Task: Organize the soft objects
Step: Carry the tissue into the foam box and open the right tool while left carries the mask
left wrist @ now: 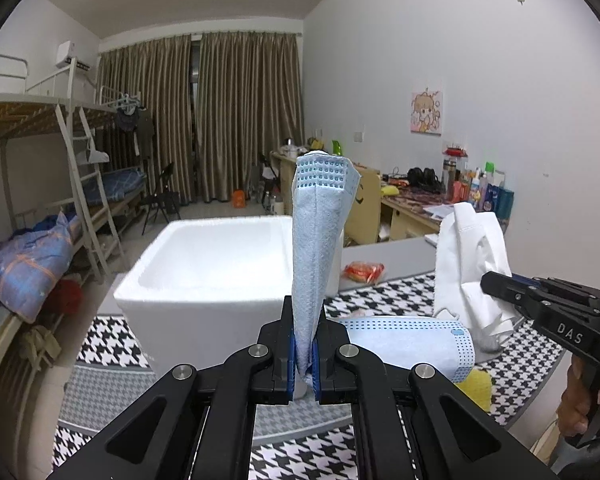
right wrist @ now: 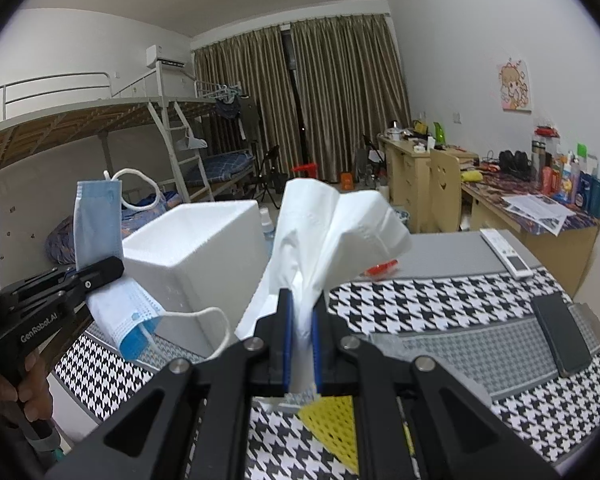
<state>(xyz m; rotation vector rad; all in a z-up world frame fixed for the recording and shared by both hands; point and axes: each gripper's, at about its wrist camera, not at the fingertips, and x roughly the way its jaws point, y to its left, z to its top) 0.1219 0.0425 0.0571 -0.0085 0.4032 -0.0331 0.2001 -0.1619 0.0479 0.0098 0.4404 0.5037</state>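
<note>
The left gripper points slightly downward over the table, its black jaws clamped on a pale blue face mask that stands upright from between the blue pads, its dotted, embossed end topmost. Just right of this claw, part of the mask (or perhaps a second mask, the fold makes it hard to tell) hangs low above the houndstooth cloth, with a yellow mesh piece half hidden beneath it. Straight ahead of the claw sits a white foam box, open-topped and thick-walled. The right gripper, likewise tilted a little down, is squeezed onto a crumpled white tissue, soft and creased, which fans upward from its pads. From the left wrist view this claw enters at the right edge, with only part of the right hand showing under its handle; from the right wrist view the left hand is cut off at the lower left. Far right of the right claw, a dark phone lies flat on the cloth.
</note>
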